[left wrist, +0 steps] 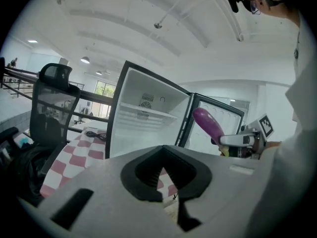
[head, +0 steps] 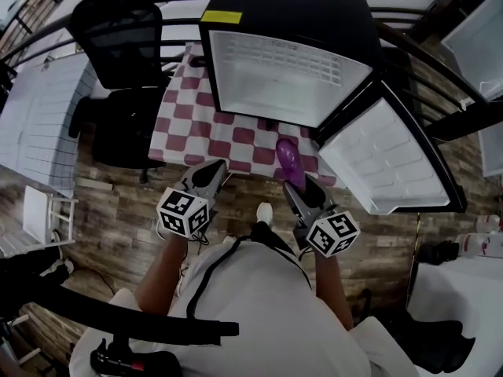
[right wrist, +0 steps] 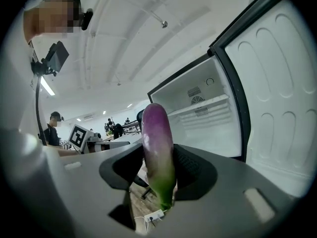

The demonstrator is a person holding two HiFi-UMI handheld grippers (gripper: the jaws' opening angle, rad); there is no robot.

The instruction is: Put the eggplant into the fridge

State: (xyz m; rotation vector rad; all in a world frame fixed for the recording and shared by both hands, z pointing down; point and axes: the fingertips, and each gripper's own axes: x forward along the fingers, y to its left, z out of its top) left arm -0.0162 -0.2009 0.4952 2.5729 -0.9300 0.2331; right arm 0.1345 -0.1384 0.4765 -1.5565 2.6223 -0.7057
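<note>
"Where's the eggplant [head: 288,162]?"

"Up in the air, just in front of the open fridge [head: 283,77]. It's not inside yet. The right gripper [head: 297,185] is clamped on it, one jaw on each side, down near its green end. The fat purple end sticks out toward 12 o'clock, right at the fridge."

"What does it look like?"

"Long and round. It's shiny purple at the top, then pale, then green where it's held. It looks smooth, so I think it could slip if the squeeze gets loose."

"So what's a good way to do this bit?"

"I'd go straight on to 12 o'clock with a firm squeeze. Lift the purple tip over the fridge's bottom edge without bumping it. The white shelf [right wrist: 205,103] sits high up inside, so I guess there's room under it. Lay the eggplant flat so it can't roll out, then let go."

"Anything in the way?"

"The door [head: 385,159] hangs wide open at about 3 o'clock, so stay off that side. The left gripper [head: 209,173] is at 9 o'clock of the eggplant. Its jaws are together with nothing in them, and it's out of the path."

"And under it all?"

"The fridge stands on a tabletop [head: 189,124] with a red and white checked cloth. A black chair [head: 118,38] is off at 10 o'clock."
</note>
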